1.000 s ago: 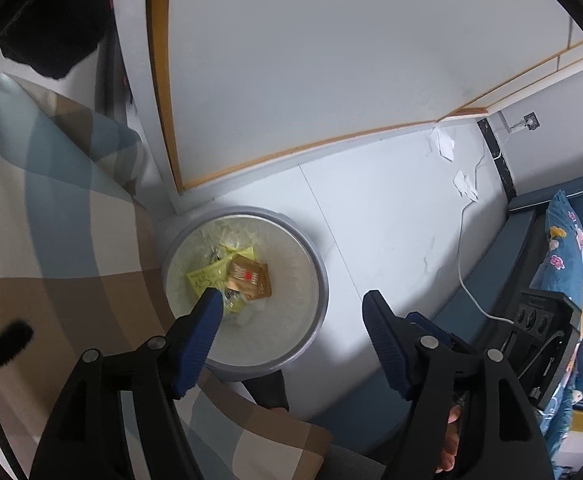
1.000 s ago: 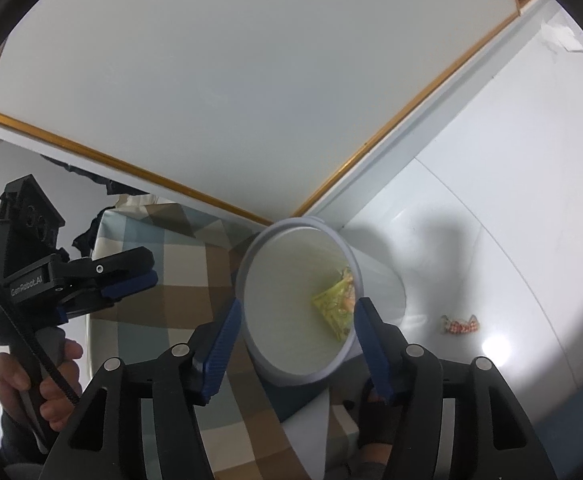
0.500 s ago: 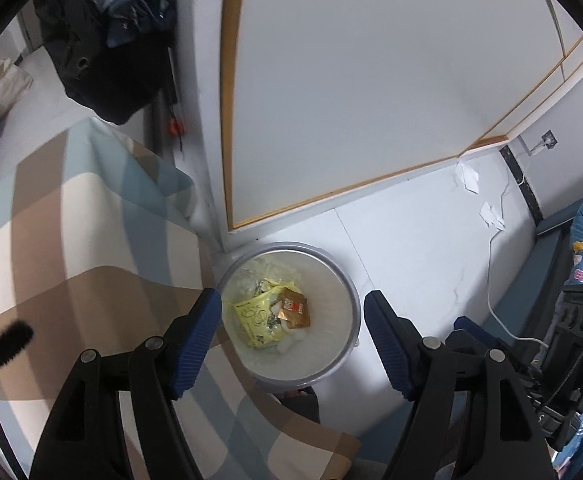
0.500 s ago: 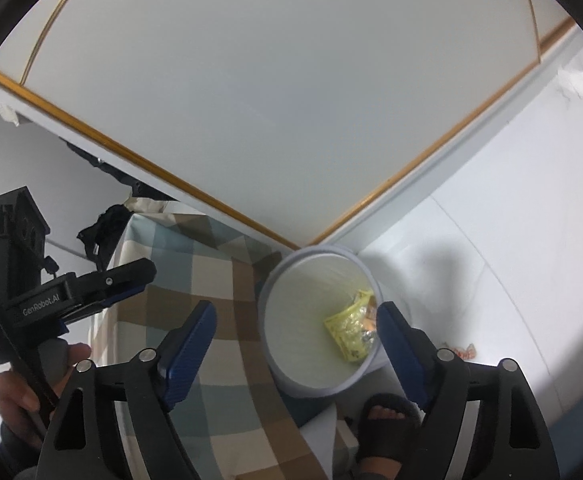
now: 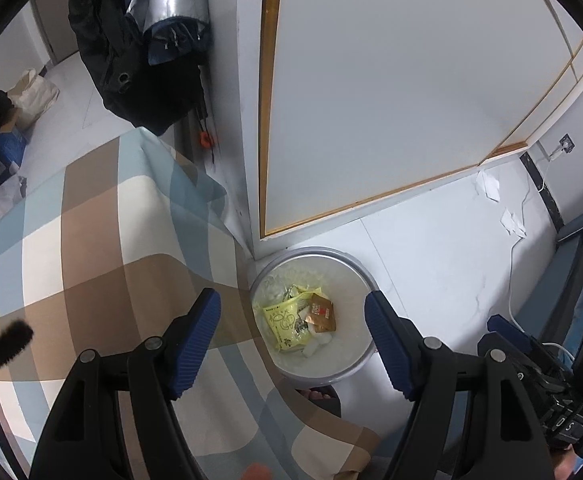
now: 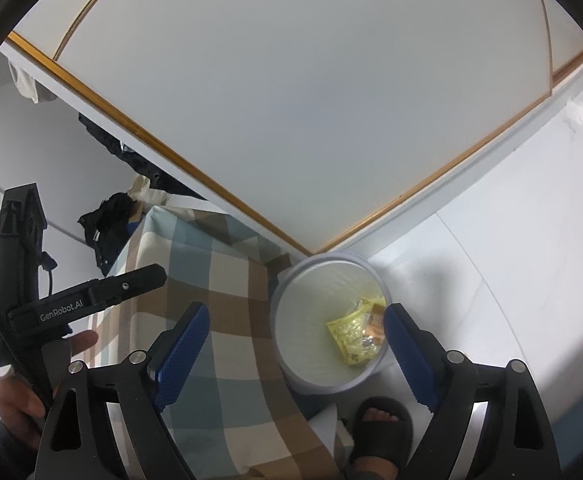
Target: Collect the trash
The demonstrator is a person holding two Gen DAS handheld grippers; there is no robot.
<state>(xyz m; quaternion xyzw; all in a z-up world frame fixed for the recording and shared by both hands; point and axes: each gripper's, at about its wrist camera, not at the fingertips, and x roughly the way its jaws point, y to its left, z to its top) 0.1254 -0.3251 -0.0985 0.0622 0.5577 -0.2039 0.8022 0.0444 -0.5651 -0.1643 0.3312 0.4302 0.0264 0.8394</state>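
Note:
A round white trash bin [image 5: 365,280] stands on the floor in the corner between a checked cloth and a cabinet. Inside lie a yellow wrapper [image 5: 281,318], an orange-brown packet [image 5: 322,312] and some pale scraps. My left gripper [image 5: 291,304] hangs open high above the bin with nothing between its blue pads. In the right wrist view the same bin [image 6: 291,280] shows the yellow wrapper [image 6: 351,336] low in its right side. My right gripper [image 6: 297,314] is above it, its jaws opening and empty.
A checked cloth [image 5: 91,260] covers a surface left of the bin. A white cabinet door with a wood edge [image 5: 391,100] rises behind. A black jacket [image 5: 131,48] hangs at the back left. Paper scraps [image 5: 487,184] lie on the floor. A foot in a black slipper [image 6: 379,420] stands beside the bin.
Both grippers have risen away from the bin, which now looks smaller. The right jaws have spread wider. The left view has swung to take in the hanging jacket.

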